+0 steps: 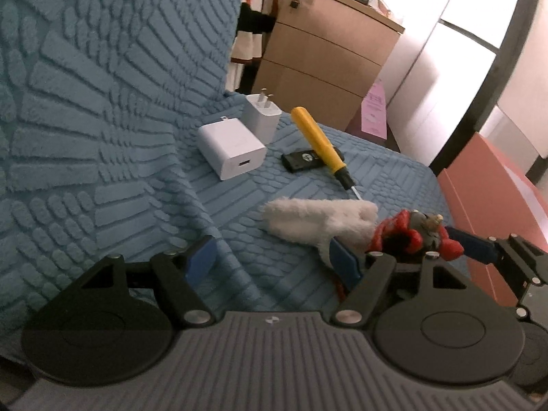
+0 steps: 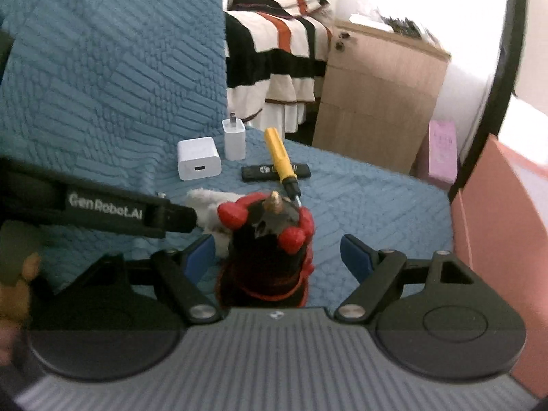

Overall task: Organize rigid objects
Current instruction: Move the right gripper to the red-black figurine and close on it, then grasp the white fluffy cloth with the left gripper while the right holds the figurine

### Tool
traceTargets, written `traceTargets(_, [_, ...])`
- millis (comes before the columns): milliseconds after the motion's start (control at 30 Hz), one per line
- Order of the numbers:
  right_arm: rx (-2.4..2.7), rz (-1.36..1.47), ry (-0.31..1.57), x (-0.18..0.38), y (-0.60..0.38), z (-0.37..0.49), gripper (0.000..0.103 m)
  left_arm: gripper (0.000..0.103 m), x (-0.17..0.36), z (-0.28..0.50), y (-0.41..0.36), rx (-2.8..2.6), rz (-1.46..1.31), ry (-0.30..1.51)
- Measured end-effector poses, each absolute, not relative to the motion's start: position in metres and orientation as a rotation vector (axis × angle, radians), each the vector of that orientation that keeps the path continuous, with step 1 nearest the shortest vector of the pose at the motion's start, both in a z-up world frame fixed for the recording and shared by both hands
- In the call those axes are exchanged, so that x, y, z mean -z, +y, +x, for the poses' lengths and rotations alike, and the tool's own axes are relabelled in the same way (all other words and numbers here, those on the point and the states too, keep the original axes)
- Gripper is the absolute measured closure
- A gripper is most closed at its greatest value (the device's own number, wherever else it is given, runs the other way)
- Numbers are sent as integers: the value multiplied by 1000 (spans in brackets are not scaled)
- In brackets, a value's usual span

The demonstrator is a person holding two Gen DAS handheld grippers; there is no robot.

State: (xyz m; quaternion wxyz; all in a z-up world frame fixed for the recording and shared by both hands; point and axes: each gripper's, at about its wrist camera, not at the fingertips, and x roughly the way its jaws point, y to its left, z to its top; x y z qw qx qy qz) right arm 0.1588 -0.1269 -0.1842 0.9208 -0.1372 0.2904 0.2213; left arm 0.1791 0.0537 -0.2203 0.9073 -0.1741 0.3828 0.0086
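On the blue textured cover lie two white chargers, a yellow screwdriver and a black stick-shaped device. The same chargers, screwdriver and black device show in the right wrist view. A white fluffy item lies nearer. A red-and-black toy stands between the open jaws of my right gripper, untouched by either one. My left gripper is open and empty, low over the cover beside the fluffy item.
A pink box stands at the right edge of the cover. A wooden drawer cabinet and a striped bedspread are behind. A pink card leans by the cabinet.
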Motion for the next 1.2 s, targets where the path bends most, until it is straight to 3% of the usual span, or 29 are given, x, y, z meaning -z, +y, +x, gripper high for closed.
traceTargets(100, [-477, -252, 602, 186, -127, 165, 22, 25, 220, 178, 53, -20, -354, 786])
traceTargets(267, [-492, -224, 628, 186, -129, 169, 44, 25, 218, 178, 48, -19, -354, 793])
traceTargets(900, [-387, -160, 687, 171, -169, 159, 44, 25, 222, 190, 13, 49, -352, 815])
traceTargets(1200, [-348, -135, 707, 167, -180, 155, 46, 34, 224, 200, -3, 81, -316, 827])
